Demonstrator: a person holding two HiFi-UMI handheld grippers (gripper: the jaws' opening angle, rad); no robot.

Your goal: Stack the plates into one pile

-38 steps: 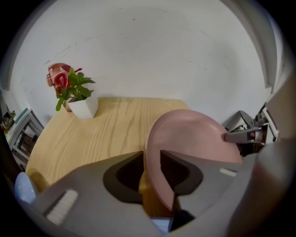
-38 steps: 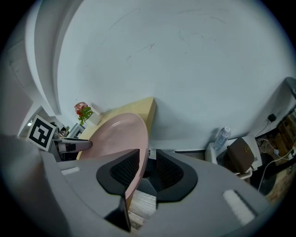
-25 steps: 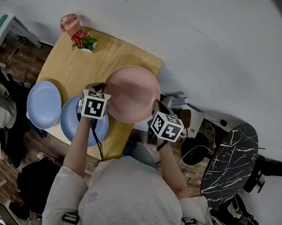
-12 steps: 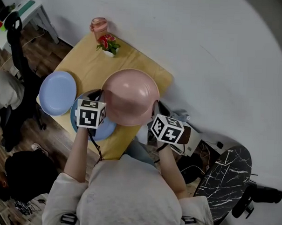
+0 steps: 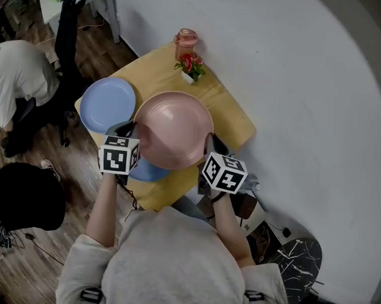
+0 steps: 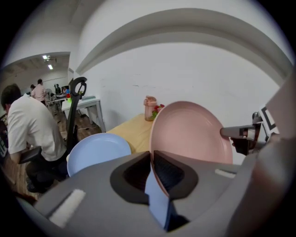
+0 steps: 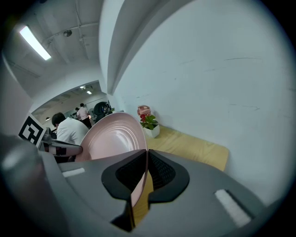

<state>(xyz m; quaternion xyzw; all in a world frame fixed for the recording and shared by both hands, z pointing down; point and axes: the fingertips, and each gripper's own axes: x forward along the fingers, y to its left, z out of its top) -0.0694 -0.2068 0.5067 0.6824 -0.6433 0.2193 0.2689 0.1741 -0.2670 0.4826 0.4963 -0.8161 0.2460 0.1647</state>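
A pink plate (image 5: 172, 130) hangs above the wooden table (image 5: 227, 115), gripped at opposite rims by both grippers. My left gripper (image 5: 132, 138) is shut on its left rim, which shows between the jaws in the left gripper view (image 6: 151, 159). My right gripper (image 5: 209, 144) is shut on the right rim (image 7: 147, 159), its jaws having just closed a little tighter. The pink plate (image 6: 194, 134) (image 7: 113, 136) tilts on edge in both gripper views. One blue plate (image 5: 107, 103) (image 6: 97, 150) lies at the table's left. A second blue plate (image 5: 145, 172) lies mostly hidden beneath the pink one.
A potted flower (image 5: 191, 66) and a pink cup (image 5: 185, 38) stand at the table's far edge by the white wall. A seated person in white (image 5: 17, 77) and a black chair (image 5: 67, 23) are left of the table. A black bag (image 5: 25, 194) lies on the floor.
Both grippers have carried the pink plate up and leftward, so that it now covers most of the near blue plate. The camera view has swung across the table.
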